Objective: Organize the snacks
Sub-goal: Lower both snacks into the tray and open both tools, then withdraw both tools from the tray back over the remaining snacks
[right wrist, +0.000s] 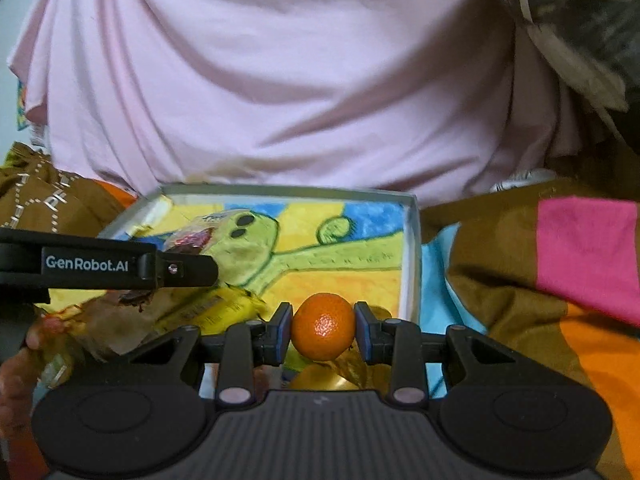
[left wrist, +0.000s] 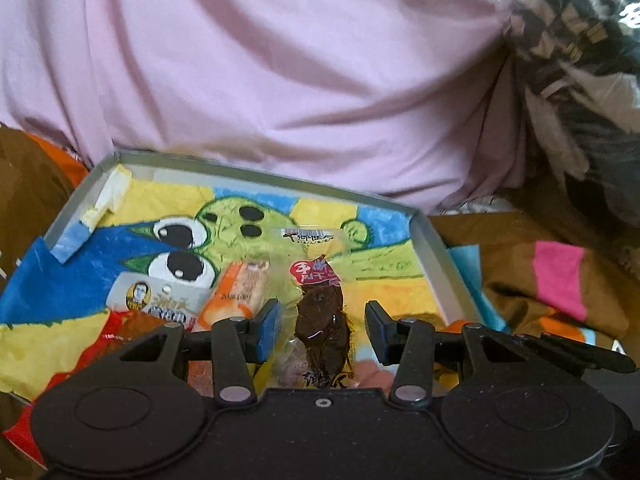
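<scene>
Pale pink shirt (left wrist: pixel 280 60), creased, fills upper part of both views. Brown patchwork blanket (right wrist: pixel 520 280) below, with pink patch (right wrist: pixel 588 248), orange patch (right wrist: pixel 608 360) and light blue patch (right wrist: pixel 434 280). Dark patterned fabric under clear plastic (left wrist: pixel 580 60) at upper right, touching shirt.

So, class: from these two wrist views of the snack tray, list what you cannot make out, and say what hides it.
- Left wrist view: lower end of the dark meat snack is hidden behind the left hand-held gripper.
- Left wrist view: the red packet is mostly covered by the same gripper's body.
- Right wrist view: the gold wrapper beneath the orange is hidden by the right hand-held gripper.
</scene>
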The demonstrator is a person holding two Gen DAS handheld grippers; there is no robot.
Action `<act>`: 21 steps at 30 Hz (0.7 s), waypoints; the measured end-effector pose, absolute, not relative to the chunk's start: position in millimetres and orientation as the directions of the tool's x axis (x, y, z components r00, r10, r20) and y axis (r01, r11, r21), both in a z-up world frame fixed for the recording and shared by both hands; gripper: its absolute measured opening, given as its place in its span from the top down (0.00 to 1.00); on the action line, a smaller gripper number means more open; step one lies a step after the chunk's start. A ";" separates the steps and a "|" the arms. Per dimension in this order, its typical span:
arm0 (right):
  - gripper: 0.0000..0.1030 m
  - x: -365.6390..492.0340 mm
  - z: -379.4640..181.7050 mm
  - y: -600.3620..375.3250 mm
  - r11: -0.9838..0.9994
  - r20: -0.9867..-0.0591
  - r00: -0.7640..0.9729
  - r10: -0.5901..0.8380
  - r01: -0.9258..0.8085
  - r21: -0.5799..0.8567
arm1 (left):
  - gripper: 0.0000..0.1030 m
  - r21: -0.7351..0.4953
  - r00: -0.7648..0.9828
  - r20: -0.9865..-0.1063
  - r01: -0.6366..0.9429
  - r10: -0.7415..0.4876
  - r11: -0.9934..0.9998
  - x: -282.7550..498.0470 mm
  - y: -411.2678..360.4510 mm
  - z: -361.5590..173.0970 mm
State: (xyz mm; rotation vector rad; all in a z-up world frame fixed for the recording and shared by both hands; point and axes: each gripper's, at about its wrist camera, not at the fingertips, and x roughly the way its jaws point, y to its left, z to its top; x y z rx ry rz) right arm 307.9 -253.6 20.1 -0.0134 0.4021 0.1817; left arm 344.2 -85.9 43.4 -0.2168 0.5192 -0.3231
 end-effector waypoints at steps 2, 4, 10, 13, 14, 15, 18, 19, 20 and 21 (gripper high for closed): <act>0.62 307.2 17.7 -255.4 0.984 -0.391 0.904 0.170 -0.175 0.024 | 0.53 -0.287 0.811 -0.464 0.243 -0.357 0.927 346.3 -85.7 40.3; 0.56 304.5 17.8 -256.3 0.983 -0.387 0.905 0.177 -0.183 0.023 | 0.53 -0.297 0.801 -0.474 0.244 -0.364 0.923 348.3 -84.0 39.5; 0.35 295.2 27.1 -258.1 0.984 -0.354 0.919 0.176 -0.174 0.037 | 0.37 -0.328 0.809 -0.458 0.231 -0.369 0.916 344.4 -76.5 50.4; 0.25 284.4 33.0 -257.9 0.984 -0.327 0.929 0.175 -0.172 0.038 | 0.25 -0.324 0.823 -0.437 0.231 -0.362 0.917 334.7 -75.7 58.5; 0.21 279.5 34.7 -257.9 0.984 -0.317 0.932 0.175 -0.171 0.039 | 0.23 -0.325 0.828 -0.430 0.229 -0.359 0.918 330.8 -75.0 60.9; 0.17 274.7 36.6 -258.1 0.984 -0.307 0.935 0.176 -0.171 0.042 | 0.22 -0.325 0.833 -0.423 0.228 -0.357 0.918 326.6 -74.3 63.4; 0.11 260.4 41.0 -258.6 0.984 -0.280 0.943 0.177 -0.173 0.040 | 0.10 -0.306 0.847 -0.407 0.226 -0.341 0.925 313.1 -71.9 70.3; 0.10 255.7 42.2 -258.8 0.984 -0.274 0.945 0.178 -0.175 0.039 | 0.06 -0.299 0.856 -0.396 0.222 -0.333 0.928 307.4 -70.4 72.5; 0.08 250.3 43.4 -259.3 0.983 -0.267 0.946 0.182 -0.178 0.040 | 0.02 -0.295 0.867 -0.381 0.217 -0.322 0.931 302.0 -68.3 74.6; 0.06 245.8 44.3 -259.7 0.983 -0.261 0.947 0.186 -0.181 0.043 | 0.02 -0.292 0.875 -0.366 0.215 -0.316 0.932 295.8 -66.2 76.7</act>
